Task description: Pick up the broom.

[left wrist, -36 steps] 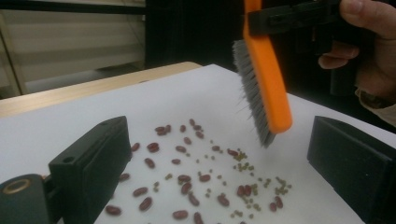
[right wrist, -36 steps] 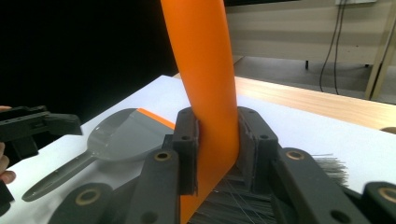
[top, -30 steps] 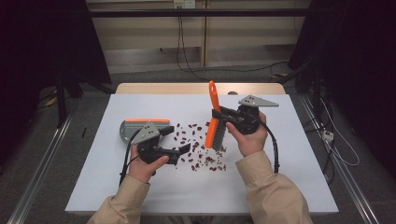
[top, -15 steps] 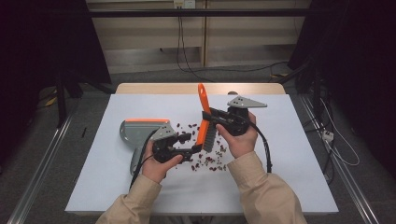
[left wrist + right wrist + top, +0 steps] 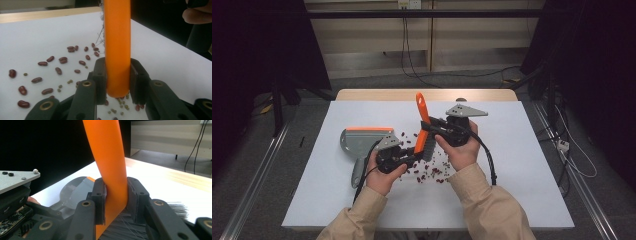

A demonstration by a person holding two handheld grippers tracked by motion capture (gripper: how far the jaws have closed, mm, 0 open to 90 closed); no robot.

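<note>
An orange-handled brush [image 5: 422, 120] with dark bristles [image 5: 430, 146] stands tilted above the middle of the white table [image 5: 522, 190]. My right gripper [image 5: 432, 129] is shut on its handle just above the bristles; the right gripper view has the jaws pressed on both sides of the orange handle [image 5: 110, 157]. My left gripper [image 5: 414, 157] is shut on the brush's lower orange end [image 5: 117, 50]. Red beans [image 5: 432, 171] lie scattered under and around the brush. Red beans [image 5: 50, 59] and small green ones [image 5: 70, 81] dot the table in the left gripper view.
A grey dustpan [image 5: 362, 142] with an orange lip lies left of the hands, its handle toward the front edge. The dustpan [image 5: 75, 187] sits behind the brush in the right gripper view. Cables trail from both grippers over the table.
The right gripper has carried the brush leftward and lower. The left gripper has moved right, met the brush's lower end and shut on it.
</note>
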